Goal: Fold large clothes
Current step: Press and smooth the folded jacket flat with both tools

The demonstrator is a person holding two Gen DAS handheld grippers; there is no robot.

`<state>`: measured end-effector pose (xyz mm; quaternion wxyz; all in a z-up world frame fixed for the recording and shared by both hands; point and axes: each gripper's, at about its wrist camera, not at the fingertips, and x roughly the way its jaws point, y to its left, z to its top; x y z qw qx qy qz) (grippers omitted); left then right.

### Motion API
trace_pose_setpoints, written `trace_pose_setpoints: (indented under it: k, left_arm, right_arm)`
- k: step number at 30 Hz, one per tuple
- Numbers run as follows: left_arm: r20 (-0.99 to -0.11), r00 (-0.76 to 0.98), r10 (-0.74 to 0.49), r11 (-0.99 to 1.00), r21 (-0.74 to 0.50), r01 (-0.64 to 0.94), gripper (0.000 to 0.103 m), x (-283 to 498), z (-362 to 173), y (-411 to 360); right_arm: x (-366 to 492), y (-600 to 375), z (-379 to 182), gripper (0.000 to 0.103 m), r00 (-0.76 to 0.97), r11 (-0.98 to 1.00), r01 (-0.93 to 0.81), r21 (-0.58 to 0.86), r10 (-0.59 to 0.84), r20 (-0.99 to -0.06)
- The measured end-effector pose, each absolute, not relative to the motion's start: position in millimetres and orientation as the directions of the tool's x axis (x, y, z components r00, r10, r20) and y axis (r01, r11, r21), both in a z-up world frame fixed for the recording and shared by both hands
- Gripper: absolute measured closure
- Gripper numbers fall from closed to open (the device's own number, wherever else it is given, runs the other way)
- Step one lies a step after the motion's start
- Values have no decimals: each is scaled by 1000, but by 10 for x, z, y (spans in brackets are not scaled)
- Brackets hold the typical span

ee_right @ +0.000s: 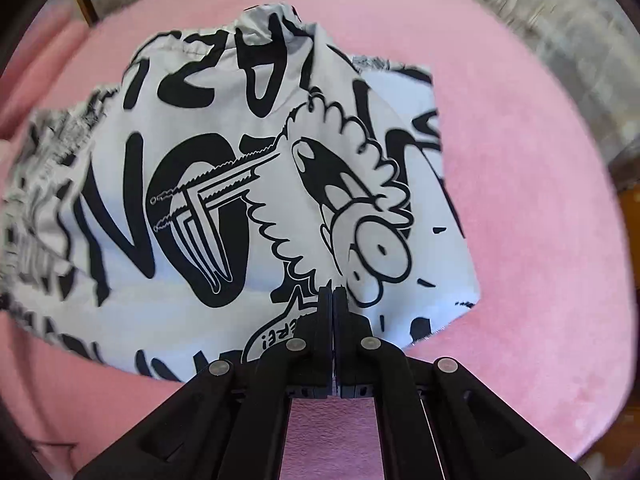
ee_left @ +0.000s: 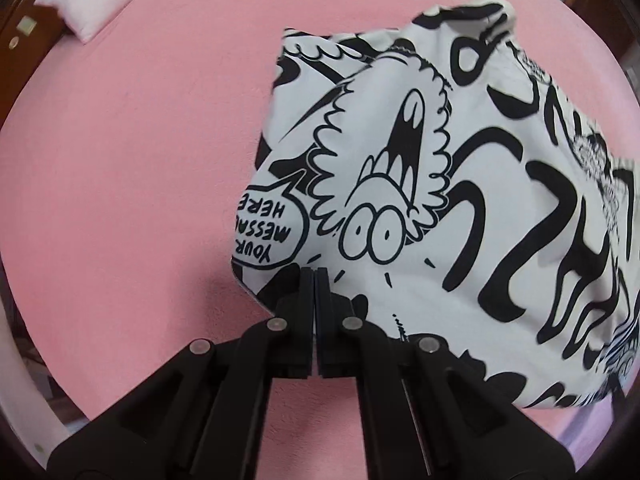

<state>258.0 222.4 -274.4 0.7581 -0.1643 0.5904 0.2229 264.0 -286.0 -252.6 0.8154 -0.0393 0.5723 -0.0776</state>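
Note:
A white garment with bold black cartoon print (ee_left: pixel 420 184) hangs over the pink bed sheet (ee_left: pixel 140 140). My left gripper (ee_left: pixel 315 274) is shut on the garment's near edge, beside a speech-bubble print. In the right wrist view the same garment (ee_right: pixel 224 184) spreads out to the left. My right gripper (ee_right: pixel 333 292) is shut on its near hem, below the cartoon face. Both grippers point steeply down. The cloth billows and stands lifted off the sheet near each gripper.
A pale pink pillow (ee_left: pixel 92 4) lies at the far left corner of the bed, next to a dark wooden headboard (ee_left: pixel 20 28). Pink sheet (ee_right: pixel 540 220) stretches right of the garment. A grey blurred surface (ee_right: pixel 560 20) lies beyond the bed.

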Motion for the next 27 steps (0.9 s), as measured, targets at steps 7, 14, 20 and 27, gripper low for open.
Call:
trace_pose_setpoints:
  k: [7,14,20,27]
  left_arm:
    - [-903,381,-197,898,-323,-300,102,2554,-2268,1706]
    - [-881,343,-327,935,-355,-20,102,2919,-2118,474]
    - [-885,270,-379,916,-401,-29,102,3379,-2547,138]
    - [-884,349,-311,936,-349,-51,102,4000,-2823,130]
  right_arm:
    - [2510,-2164,-2112,103,503,976,-68,206,212,-838]
    - [2641,-1817,-2320,103,425,920,-145,365,391,-816]
    - [2955,-1733,-2673,103,363,919,-138,369,394,-844]
    - [3674,-1730,-2783,103,383,906,-129,402,420,-823]
